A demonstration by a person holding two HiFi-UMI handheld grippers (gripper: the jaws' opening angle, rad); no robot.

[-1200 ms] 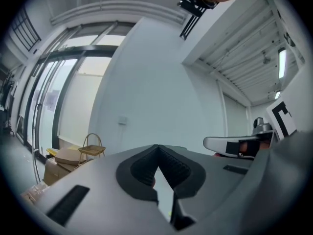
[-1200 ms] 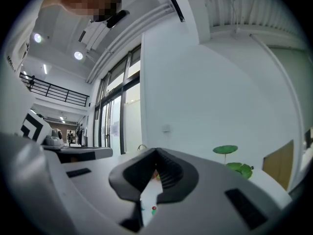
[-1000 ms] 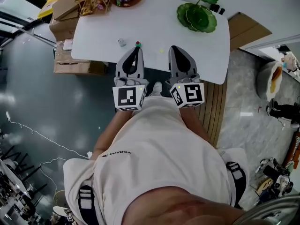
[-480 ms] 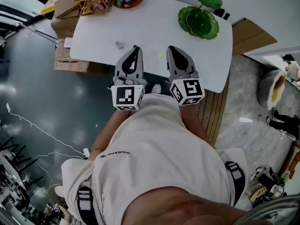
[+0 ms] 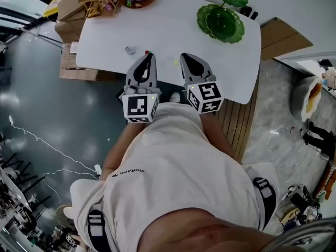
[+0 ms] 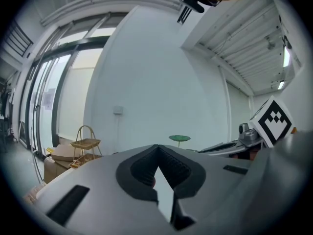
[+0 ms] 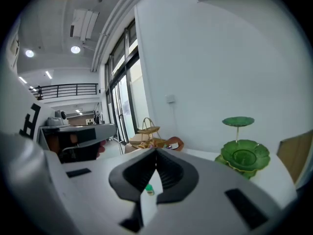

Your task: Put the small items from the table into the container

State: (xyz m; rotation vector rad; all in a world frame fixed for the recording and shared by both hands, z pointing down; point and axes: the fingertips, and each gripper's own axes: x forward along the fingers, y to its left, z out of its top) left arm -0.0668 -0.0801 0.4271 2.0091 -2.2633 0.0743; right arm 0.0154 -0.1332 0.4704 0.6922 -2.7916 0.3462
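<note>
Left gripper and right gripper, fingers pressed together and empty, hover at the near edge of the white desk. The small grey item lies uncollected, so collection appears unstarted.

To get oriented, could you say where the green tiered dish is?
In the head view, the green tiered dish sits on the white table's far right end.

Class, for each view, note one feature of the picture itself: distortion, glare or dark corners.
Head view: wide-angle bending bows the white rectangular table; light glares off the glossy grey floor. Left gripper view: fisheye circle, black corners, bright windows at left. Right gripper view: same black corners; the green two-tier leaf-shaped stand looks sharp.
</note>
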